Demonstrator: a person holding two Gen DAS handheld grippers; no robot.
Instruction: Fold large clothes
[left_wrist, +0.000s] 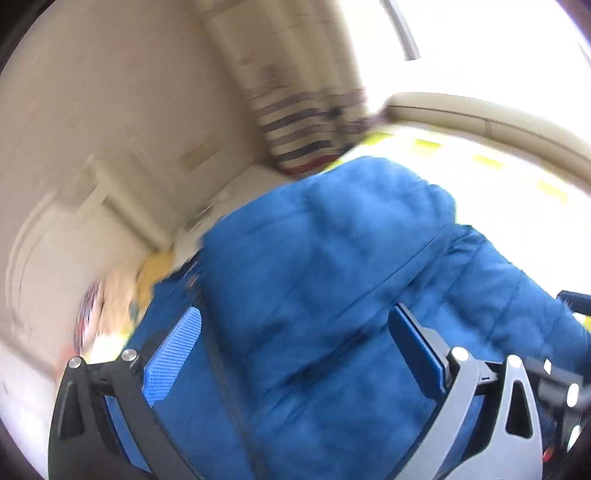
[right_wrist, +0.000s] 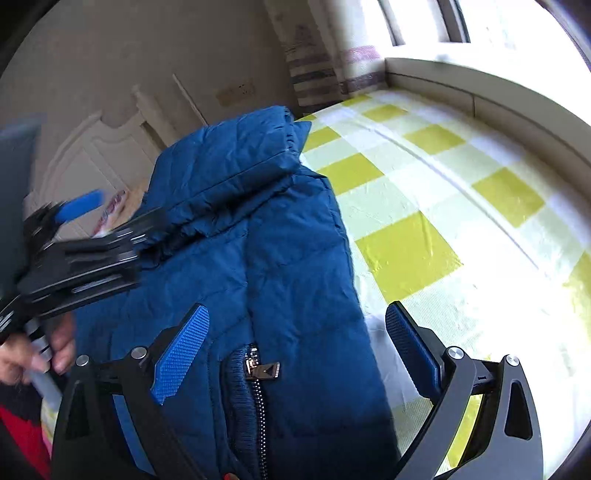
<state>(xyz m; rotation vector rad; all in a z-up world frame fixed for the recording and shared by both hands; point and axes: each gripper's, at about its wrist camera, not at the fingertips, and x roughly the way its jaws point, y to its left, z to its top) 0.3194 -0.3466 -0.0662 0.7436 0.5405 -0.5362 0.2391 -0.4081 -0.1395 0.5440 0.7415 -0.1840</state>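
- One blue padded jacket (right_wrist: 258, 236) lies folded on a yellow-and-white checked cover (right_wrist: 436, 192), filling the centre and lower left of the right wrist view; its metal zip pull (right_wrist: 264, 369) sits low in the middle.
- Two grippers: the right gripper (right_wrist: 297, 350) stands wide apart, pads clear of the cloth, holding nothing; the left gripper (left_wrist: 295, 350) is likewise spread wide over the jacket, gripping nothing.
- One hand (right_wrist: 33, 354) shows at lower left of the right wrist view.
- The jacket's right edge borders open checked cover stretching to the right.
- A beige ledge (right_wrist: 480, 88) and striped curtain (right_wrist: 314, 77) close the upper frame; a pale wall (right_wrist: 110, 55) is upper left.
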